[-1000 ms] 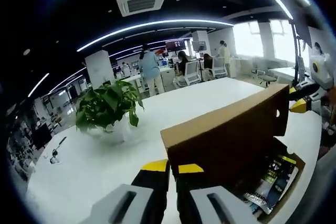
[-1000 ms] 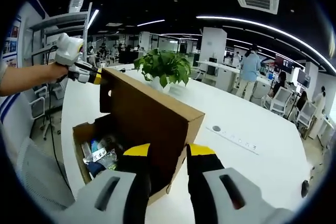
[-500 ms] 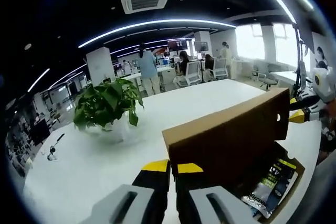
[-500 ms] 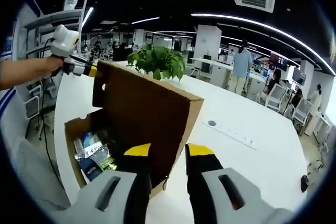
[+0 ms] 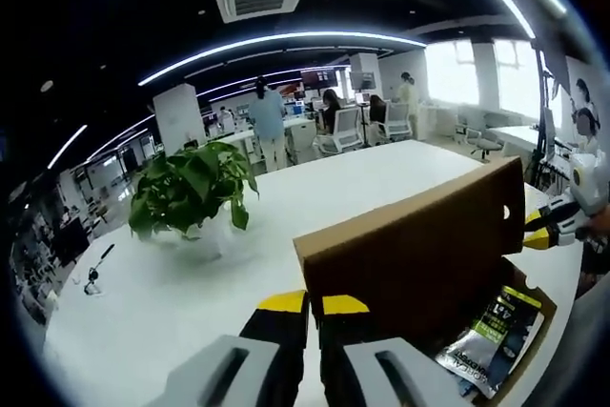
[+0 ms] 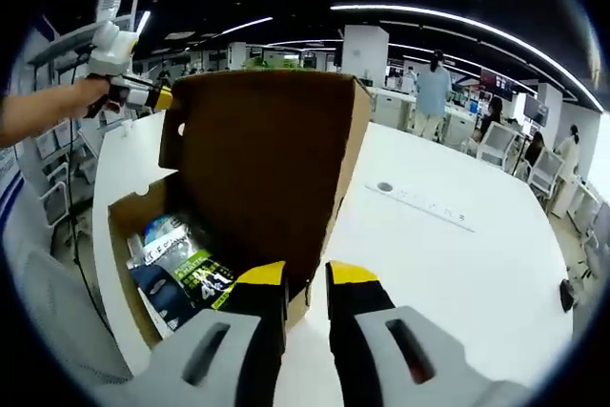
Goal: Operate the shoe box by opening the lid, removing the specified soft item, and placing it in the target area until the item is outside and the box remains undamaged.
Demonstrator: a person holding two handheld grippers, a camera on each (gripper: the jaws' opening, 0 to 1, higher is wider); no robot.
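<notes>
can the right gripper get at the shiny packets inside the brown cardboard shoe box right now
Probably yes. The brown cardboard lid stands raised, leaving the shiny packets uncovered in the brown cardboard shoe box. The right gripper sits at the box's near edge, beside them, though its jaws look nearly shut.

Left gripper [image 5: 314, 305] and right gripper [image 6: 305, 274] both near-closed at opposite corners of upright brown cardboard lid [image 6: 262, 164].

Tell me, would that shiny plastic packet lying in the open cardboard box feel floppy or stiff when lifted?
Probably floppy: the shiny plastic packet lies crinkled and uneven inside the brown cardboard shoe box. Its glossy film looks slippery, so jaws might slide off. It seems thin and flat, so likely light for its size.
</notes>
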